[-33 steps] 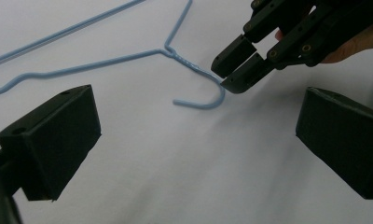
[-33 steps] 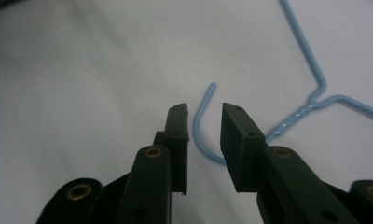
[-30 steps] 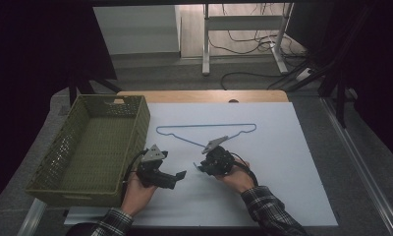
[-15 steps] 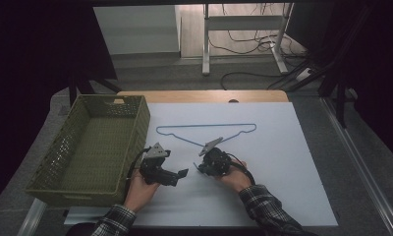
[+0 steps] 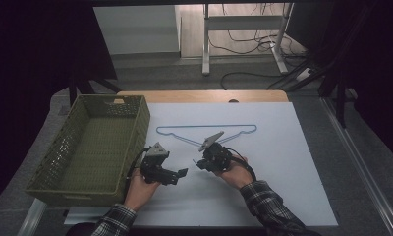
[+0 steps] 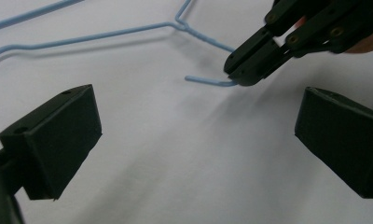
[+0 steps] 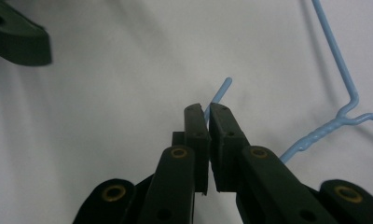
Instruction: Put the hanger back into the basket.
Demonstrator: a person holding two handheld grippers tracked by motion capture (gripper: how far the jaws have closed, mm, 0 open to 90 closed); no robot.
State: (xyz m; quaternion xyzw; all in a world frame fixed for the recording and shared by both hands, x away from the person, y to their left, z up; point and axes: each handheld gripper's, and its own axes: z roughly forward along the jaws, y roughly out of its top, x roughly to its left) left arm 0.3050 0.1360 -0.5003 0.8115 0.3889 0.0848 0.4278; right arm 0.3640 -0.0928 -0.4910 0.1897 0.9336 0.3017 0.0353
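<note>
A light blue wire hanger [image 5: 207, 129] lies flat on the white table sheet, its hook pointing toward the person. My right gripper [image 5: 197, 162] is shut on the hook of the hanger [image 7: 220, 94], whose tip pokes out past the jaws. In the left gripper view the same hook [image 6: 205, 80] ends at the right gripper's [image 6: 238, 77] closed tip. My left gripper [image 5: 182, 172] is held just left of it, open, jaws wide apart with bare sheet between them [image 6: 194, 144].
An olive-green plastic basket [image 5: 135, 142] stands at the table's left, beside the left hand. The white sheet [image 5: 293, 162] stretches to the right and front. A desk frame and cables [image 5: 243, 44] sit on the floor beyond the table.
Both grippers have shifted slightly. The right gripper has closed in on the hanger's hook; the left stays open beside it.
</note>
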